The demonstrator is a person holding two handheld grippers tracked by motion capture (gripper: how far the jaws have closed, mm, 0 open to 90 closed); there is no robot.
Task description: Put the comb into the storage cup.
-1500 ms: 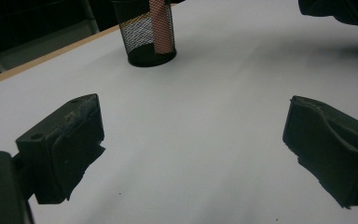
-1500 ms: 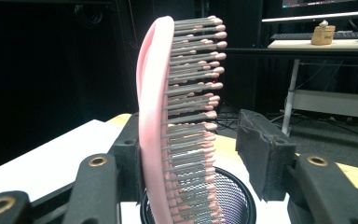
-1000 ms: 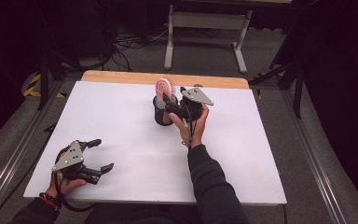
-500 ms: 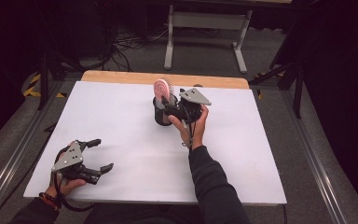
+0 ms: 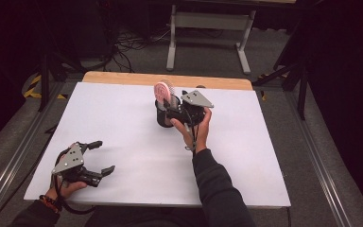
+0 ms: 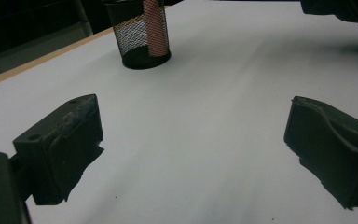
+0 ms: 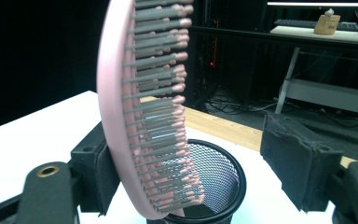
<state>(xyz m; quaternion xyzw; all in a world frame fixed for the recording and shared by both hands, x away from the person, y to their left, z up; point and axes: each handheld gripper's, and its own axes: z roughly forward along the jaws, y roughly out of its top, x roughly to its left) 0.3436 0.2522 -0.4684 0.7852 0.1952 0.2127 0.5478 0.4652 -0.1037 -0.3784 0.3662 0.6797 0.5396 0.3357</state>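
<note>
White table (image 5: 123, 123): mesh cup (image 7: 214, 186) holds pink hairbrush (image 7: 140, 107), seemingly upright.

You are working at one table (image 5: 123, 123) with two grippers, one in each hand: the left gripper (image 5: 99, 157) and the right gripper (image 5: 166, 109). Each is showing two black jaws, making four jaws in all, and each is carrying one grey three-cornered plate, making two plates. One black mesh cup (image 7: 214, 182) is standing on the table, and one pink hairbrush (image 7: 135, 107) is sitting in it. Two forearms are coming in from the near edge, both in dark sleeves. One beaded wristband (image 5: 47, 202) is showing at your left wrist. Beyond the table, one pale metal stand (image 5: 208, 33) is standing on the floor.
</note>
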